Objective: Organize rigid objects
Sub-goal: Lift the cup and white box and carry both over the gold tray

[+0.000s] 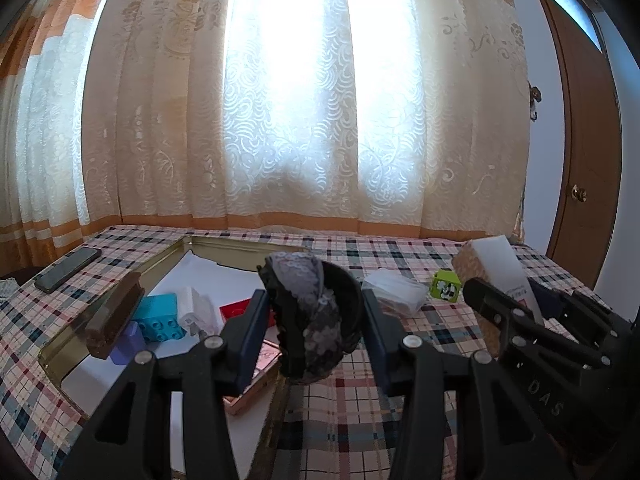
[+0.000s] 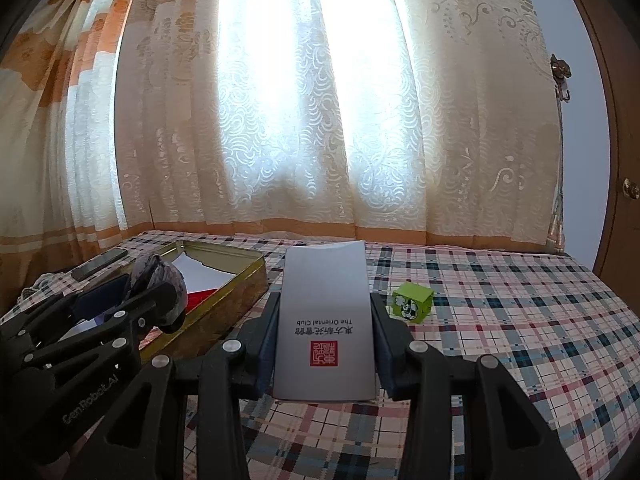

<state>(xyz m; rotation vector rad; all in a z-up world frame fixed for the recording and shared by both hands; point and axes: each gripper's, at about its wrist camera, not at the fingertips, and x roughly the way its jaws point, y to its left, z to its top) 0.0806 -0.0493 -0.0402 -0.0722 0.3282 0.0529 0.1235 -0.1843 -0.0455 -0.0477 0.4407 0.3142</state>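
My left gripper (image 1: 314, 316) is shut on a dark sequinned lace headband (image 1: 312, 316), held above the near right corner of a gold tin tray (image 1: 236, 245). The tray holds a blue toy brick (image 1: 160, 318), a purple block (image 1: 126, 346), a brown bar (image 1: 114, 320), a white item (image 1: 196, 308), a red piece (image 1: 236, 312) and a pink box (image 1: 260, 376). My right gripper (image 2: 325, 332) is shut on a white box printed "The Oriental Club" (image 2: 325, 320), held above the checked cloth. That box also shows in the left wrist view (image 1: 504, 276). A green cube (image 2: 412, 303) lies on the cloth to its right.
A phone (image 1: 68, 269) lies left of the tray. A clear plastic packet (image 1: 394, 290) lies on the checked tablecloth (image 2: 520, 320) between the tray and the green cube (image 1: 445, 285). Curtains hang behind the table. A wooden door (image 1: 580, 160) stands at right.
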